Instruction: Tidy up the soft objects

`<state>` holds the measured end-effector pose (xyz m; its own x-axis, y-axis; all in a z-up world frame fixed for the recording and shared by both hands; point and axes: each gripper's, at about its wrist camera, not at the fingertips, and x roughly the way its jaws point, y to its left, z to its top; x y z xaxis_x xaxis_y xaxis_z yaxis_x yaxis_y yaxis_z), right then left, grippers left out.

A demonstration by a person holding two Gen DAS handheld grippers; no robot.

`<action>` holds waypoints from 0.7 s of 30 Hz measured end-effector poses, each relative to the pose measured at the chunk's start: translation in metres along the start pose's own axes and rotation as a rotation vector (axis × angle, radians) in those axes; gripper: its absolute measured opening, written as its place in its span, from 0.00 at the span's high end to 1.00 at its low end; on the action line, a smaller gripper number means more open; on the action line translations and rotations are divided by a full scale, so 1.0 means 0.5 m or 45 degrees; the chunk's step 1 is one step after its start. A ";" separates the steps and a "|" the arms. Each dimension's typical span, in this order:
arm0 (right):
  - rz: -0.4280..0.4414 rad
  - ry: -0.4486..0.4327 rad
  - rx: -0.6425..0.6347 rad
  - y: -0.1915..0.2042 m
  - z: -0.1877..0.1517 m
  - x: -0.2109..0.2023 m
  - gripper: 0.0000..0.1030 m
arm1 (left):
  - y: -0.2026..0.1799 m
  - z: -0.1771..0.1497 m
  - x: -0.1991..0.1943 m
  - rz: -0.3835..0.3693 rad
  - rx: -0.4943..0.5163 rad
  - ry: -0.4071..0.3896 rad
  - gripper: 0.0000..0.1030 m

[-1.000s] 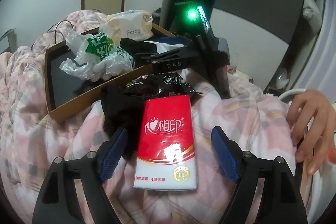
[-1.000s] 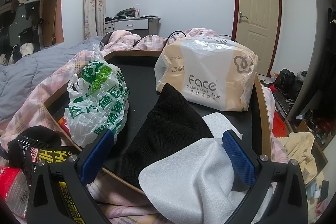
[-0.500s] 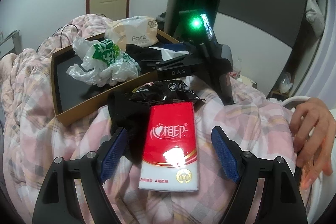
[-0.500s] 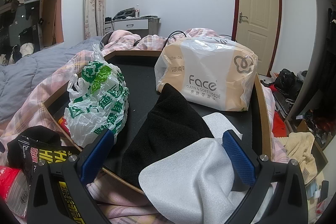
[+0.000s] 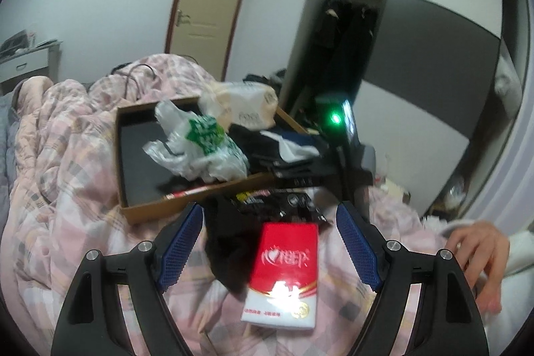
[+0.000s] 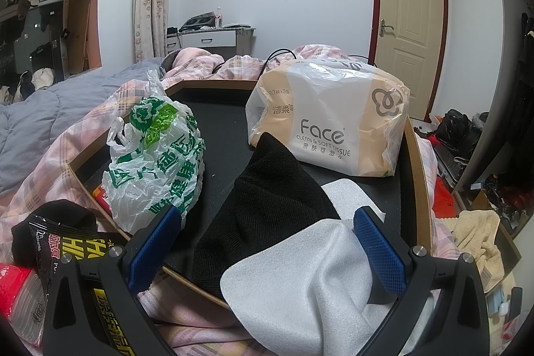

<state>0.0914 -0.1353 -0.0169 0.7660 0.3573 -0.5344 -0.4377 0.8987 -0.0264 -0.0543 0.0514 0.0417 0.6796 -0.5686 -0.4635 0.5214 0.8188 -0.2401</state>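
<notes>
A red and white tissue pack [image 5: 282, 269] lies on the pink plaid quilt [image 5: 66, 189], beside a black sock [image 5: 227, 242] and a black wipes packet [image 5: 283, 202]. My left gripper [image 5: 270, 249] is open and hovers above the pack, empty. A shallow brown box [image 5: 133, 169] holds a green-printed plastic bag [image 5: 203, 142], a Face tissue pack [image 5: 243, 109], black cloth and white cloth. My right gripper [image 6: 267, 242] is open over the box's near edge, with the black cloth [image 6: 270, 199] and white cloth [image 6: 313, 276] lying between its fingers. The bag [image 6: 157, 155] and Face pack [image 6: 330, 125] lie beyond.
The right gripper with its green light [image 5: 337, 135] stands just behind the wipes packet. A bare hand [image 5: 480, 256] rests on the quilt at the right. A door [image 6: 407, 25], a wardrobe [image 5: 347, 22] and floor clutter [image 6: 467, 135] surround the bed.
My left gripper has pulled back and up, so the red tissue pack and the box look smaller and farther away. The right gripper view has not changed.
</notes>
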 end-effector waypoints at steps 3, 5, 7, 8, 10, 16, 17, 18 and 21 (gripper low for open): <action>0.000 0.000 0.000 0.000 0.000 0.000 0.01 | 0.010 0.004 -0.011 0.041 -0.029 -0.055 0.18; 0.000 0.000 0.000 0.001 0.000 -0.001 0.01 | 0.013 0.005 -0.016 0.049 -0.040 -0.077 0.18; 0.000 0.000 0.000 0.001 0.000 -0.001 0.01 | 0.013 0.008 -0.020 0.071 -0.036 -0.097 0.16; 0.000 0.000 0.000 0.000 0.000 0.001 0.01 | 0.013 0.008 -0.023 0.080 -0.035 -0.107 0.12; 0.000 0.000 0.000 0.000 0.000 0.000 0.01 | 0.014 0.008 -0.027 0.095 -0.045 -0.142 0.00; 0.000 0.000 0.000 0.001 0.000 -0.001 0.01 | 0.027 0.009 -0.025 0.164 -0.082 -0.182 0.00; 0.000 0.001 0.000 0.001 0.000 -0.001 0.01 | 0.030 0.008 -0.022 0.183 -0.091 -0.182 0.00; 0.000 0.001 0.000 0.000 0.000 0.000 0.01 | 0.035 0.007 -0.017 0.201 -0.104 -0.180 0.00; 0.000 0.001 0.000 0.001 0.000 -0.001 0.01 | 0.043 0.001 0.004 0.271 -0.135 -0.170 0.00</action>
<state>0.0909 -0.1350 -0.0168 0.7659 0.3571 -0.5347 -0.4376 0.8988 -0.0265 -0.0414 0.0681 0.0361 0.8339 -0.3823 -0.3980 0.3075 0.9207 -0.2402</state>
